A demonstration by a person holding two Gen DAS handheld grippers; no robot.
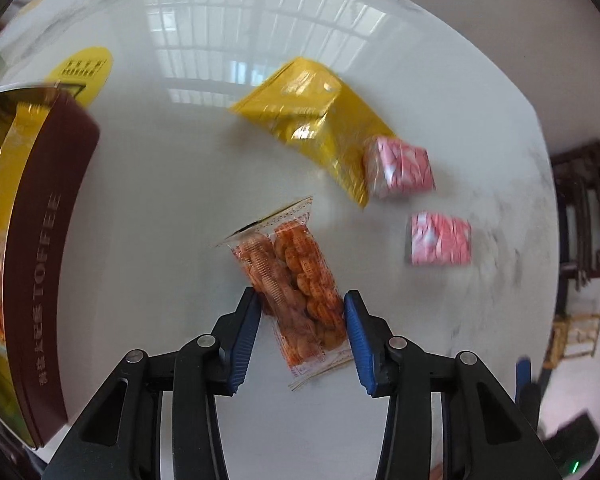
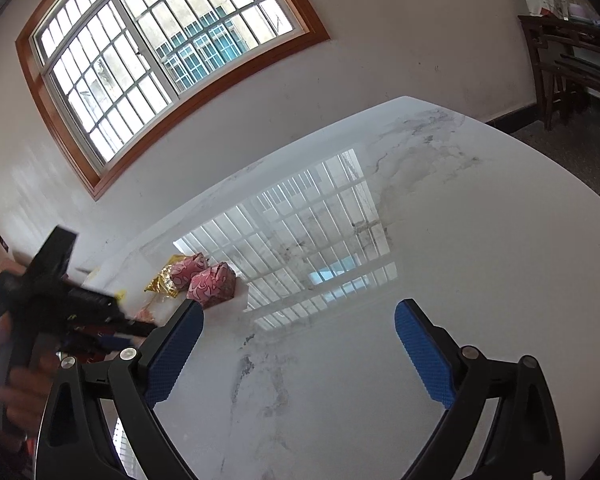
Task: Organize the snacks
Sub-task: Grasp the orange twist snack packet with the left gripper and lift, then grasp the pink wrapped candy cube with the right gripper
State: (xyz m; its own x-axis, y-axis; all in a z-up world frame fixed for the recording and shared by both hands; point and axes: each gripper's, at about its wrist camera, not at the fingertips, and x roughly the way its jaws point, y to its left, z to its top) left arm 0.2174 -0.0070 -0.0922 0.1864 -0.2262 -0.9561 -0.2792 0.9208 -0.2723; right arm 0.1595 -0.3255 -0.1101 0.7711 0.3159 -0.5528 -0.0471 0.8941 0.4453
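While the right gripper point(image 2: 296, 344) hangs wide open and empty, the left gripper point(image 1: 300, 320) pinches the orange cracker pack point(image 1: 296, 280) bottom-center; bare white table point(image 1: 160, 200) spreads left toward the toffee box point(image 1: 48, 240).

Orange snack packet point(image 1: 300, 280), yellow foil bag point(image 1: 312, 120), pink-and-white patterned packets point(image 1: 400, 168), maroon box point(image 1: 48, 240).

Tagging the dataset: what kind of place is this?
Probably a home room, not a lab: a marble-look table, a wood-framed barred window, dark carved wooden furniture, snack packets loose on the table.
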